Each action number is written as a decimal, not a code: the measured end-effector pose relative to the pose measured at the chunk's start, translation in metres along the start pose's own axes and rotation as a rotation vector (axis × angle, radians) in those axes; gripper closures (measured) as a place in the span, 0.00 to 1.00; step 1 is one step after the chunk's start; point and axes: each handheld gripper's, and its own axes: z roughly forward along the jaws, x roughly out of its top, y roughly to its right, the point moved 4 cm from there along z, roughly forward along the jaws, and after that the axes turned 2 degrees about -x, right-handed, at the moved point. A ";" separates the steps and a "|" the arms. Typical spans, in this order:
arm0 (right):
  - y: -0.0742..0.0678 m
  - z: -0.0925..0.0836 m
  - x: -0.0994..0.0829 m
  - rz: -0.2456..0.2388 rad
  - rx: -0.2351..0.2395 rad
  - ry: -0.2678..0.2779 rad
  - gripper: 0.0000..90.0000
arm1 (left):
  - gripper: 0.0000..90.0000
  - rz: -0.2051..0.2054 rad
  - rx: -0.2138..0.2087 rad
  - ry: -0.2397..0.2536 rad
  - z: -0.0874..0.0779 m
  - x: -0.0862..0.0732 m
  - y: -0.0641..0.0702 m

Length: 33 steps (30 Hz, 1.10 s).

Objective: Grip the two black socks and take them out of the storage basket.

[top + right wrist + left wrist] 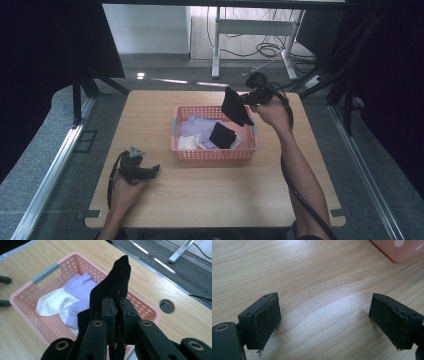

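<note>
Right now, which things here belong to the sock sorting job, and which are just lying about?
In the job: black sock clamped in the right hand-held gripper; pink basket; purple socks; white sock.
Lying about: floor cables; white desk frame.

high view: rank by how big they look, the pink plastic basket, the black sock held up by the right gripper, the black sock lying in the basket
1. Pink plastic basket, clearly largest.
2. Black sock held up by the right gripper.
3. Black sock lying in the basket.
The held sock hangs nearer the camera, so 2 and 3 are unsure.

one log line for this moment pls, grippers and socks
right hand-held gripper: shut on black sock, above pink basket | left hand-held gripper: open, over table | basket: purple sock, white sock
</note>
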 end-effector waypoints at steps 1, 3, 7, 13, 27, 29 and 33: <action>0.007 -0.005 -0.005 0.015 -0.012 0.002 0.93 | 0.11 0.000 0.000 0.000 0.000 0.000 0.000; 0.014 -0.010 -0.009 0.034 -0.024 0.005 0.93 | 0.11 0.000 0.000 0.000 0.000 0.000 0.000; 0.027 -0.019 -0.019 0.061 -0.050 0.006 0.93 | 0.11 0.000 0.000 0.000 0.000 0.000 0.000; 0.044 -0.028 -0.033 0.093 -0.084 0.002 0.93 | 0.11 0.000 0.001 0.002 0.000 0.000 0.000; 0.091 -0.059 -0.082 0.213 -0.178 -0.005 0.93 | 0.11 0.000 0.000 -0.002 0.000 0.000 0.000; 0.096 -0.062 -0.089 0.229 -0.186 -0.007 0.93 | 0.11 0.000 0.000 -0.002 0.000 0.000 0.000; 0.102 -0.063 -0.101 0.248 -0.196 -0.017 0.93 | 0.11 0.000 0.000 -0.002 0.000 0.000 0.000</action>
